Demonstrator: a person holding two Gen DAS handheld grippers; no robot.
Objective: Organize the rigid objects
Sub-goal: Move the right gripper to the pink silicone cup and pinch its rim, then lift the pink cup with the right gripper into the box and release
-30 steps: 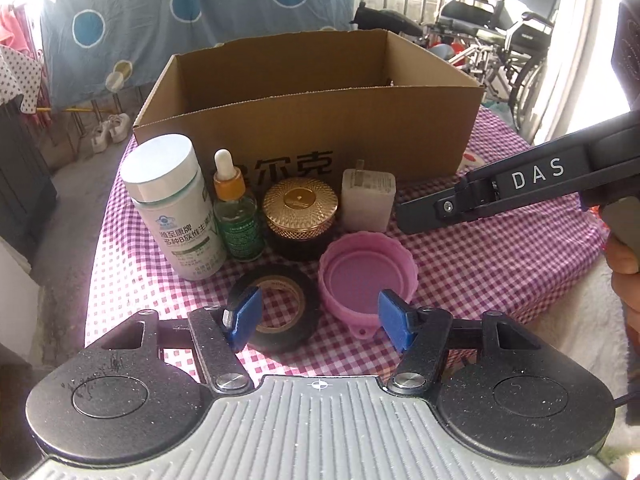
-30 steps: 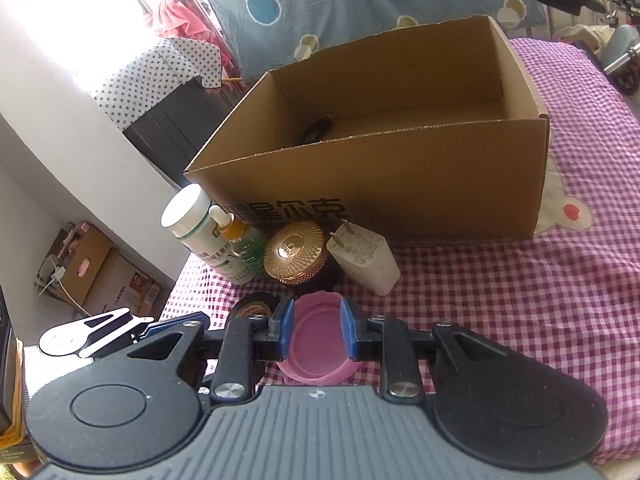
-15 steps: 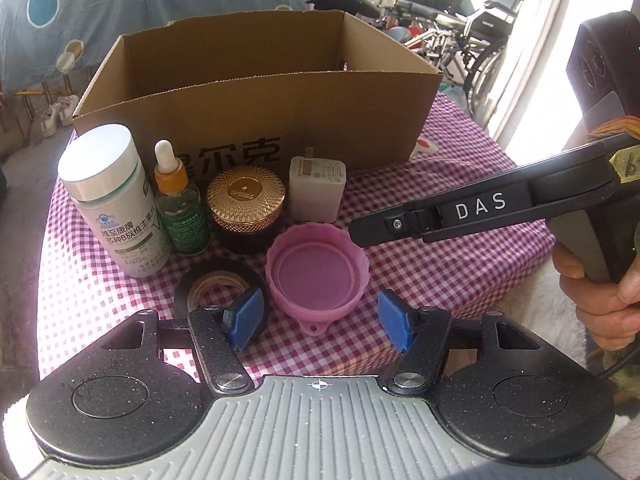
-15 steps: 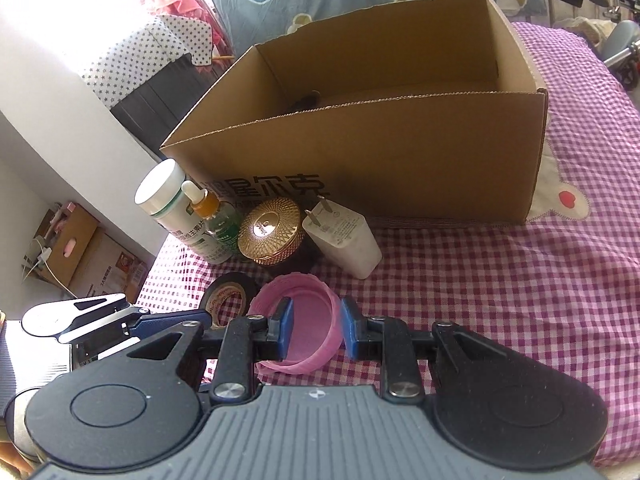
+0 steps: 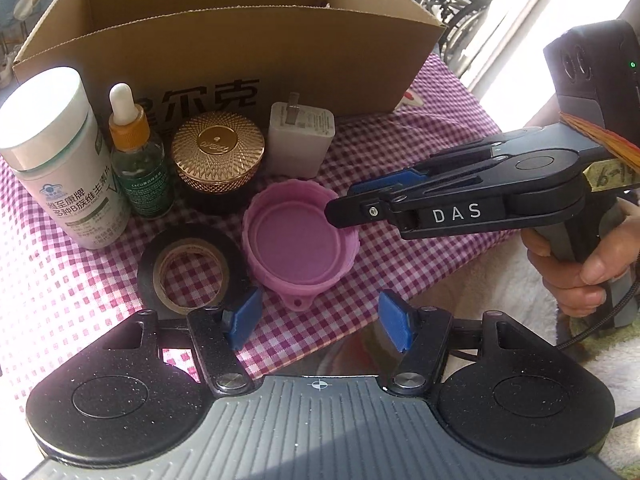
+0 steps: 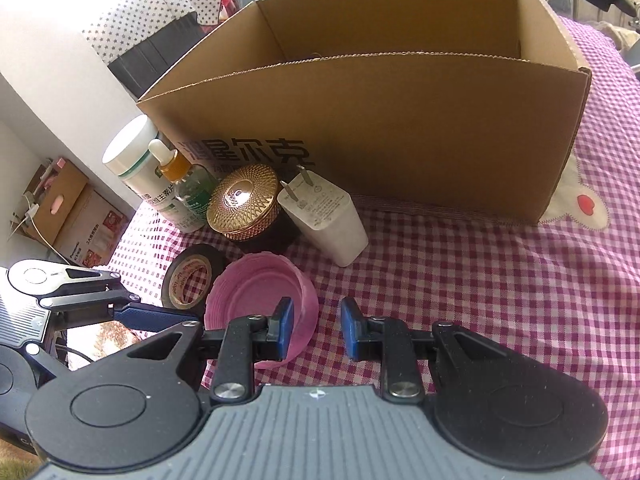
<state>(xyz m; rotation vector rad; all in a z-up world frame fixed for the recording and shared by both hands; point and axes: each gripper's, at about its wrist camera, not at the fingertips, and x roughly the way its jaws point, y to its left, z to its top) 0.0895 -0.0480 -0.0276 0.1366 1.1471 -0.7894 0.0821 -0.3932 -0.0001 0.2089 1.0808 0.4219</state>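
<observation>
Right gripper (image 6: 316, 322), jaws narrowly parted astride the pink lid's (image 6: 256, 296) wall, seemingly ungripped, readies it for boxing.

A cardboard box (image 5: 224, 44) is sitting at twelve o'clock on the table (image 5: 60, 280), open side up. Standing in a row along its near wall, from nine o'clock toward one, are a pill bottle (image 5: 60, 160), a dropper bottle (image 5: 138, 160), a lidded jar (image 5: 218, 160) and a plug adapter (image 5: 300, 140). Nearer, at six o'clock from the row, a tape roll (image 5: 190, 266) is lying flat, with an upturned cap (image 5: 300, 240) sitting just beside it at its three o'clock.
</observation>
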